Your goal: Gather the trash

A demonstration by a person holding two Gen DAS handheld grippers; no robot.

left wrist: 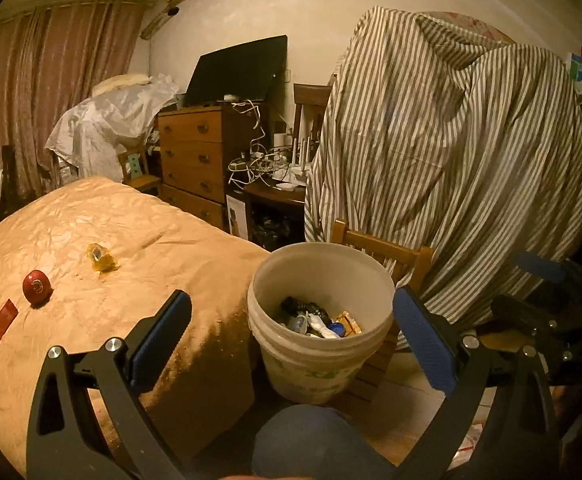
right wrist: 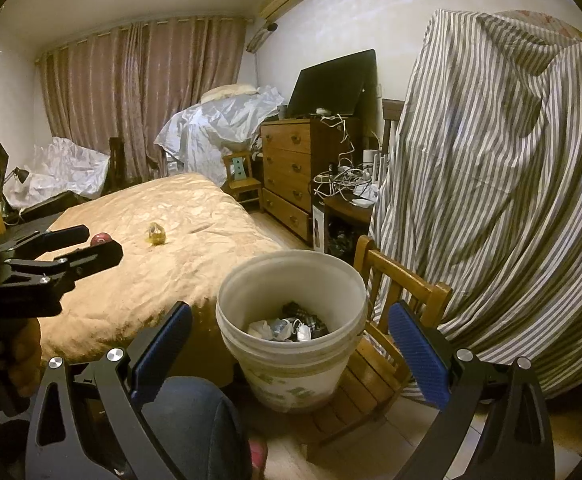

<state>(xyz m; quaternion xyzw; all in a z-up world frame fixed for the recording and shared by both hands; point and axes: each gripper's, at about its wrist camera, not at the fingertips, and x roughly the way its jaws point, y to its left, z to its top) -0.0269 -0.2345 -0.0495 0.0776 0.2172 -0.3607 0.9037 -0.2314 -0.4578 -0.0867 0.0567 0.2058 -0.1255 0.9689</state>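
A white plastic bucket [left wrist: 321, 360] holding several pieces of trash stands on a small wooden chair [right wrist: 375, 384] beside the bed; it also shows in the right wrist view [right wrist: 291, 364]. On the tan bedspread [left wrist: 103, 240] lie a yellow crumpled wrapper [left wrist: 101, 258], a red round object [left wrist: 36, 287] and a red flat packet [left wrist: 1, 324]. My left gripper [left wrist: 291, 320] is open and empty in front of the bucket. My right gripper [right wrist: 291, 330] is open and empty over the bucket. The left gripper also shows in the right wrist view [right wrist: 91, 242], near the red round object [right wrist: 101, 238] and left of the wrapper [right wrist: 156, 234].
A striped sheet [left wrist: 451, 152] covers tall furniture at the right. A wooden dresser [left wrist: 195, 160] with a dark screen stands at the back, beside a low table with tangled cables [left wrist: 259, 164]. The person's knee [left wrist: 311, 440] is below the bucket. Curtains hang at the back left.
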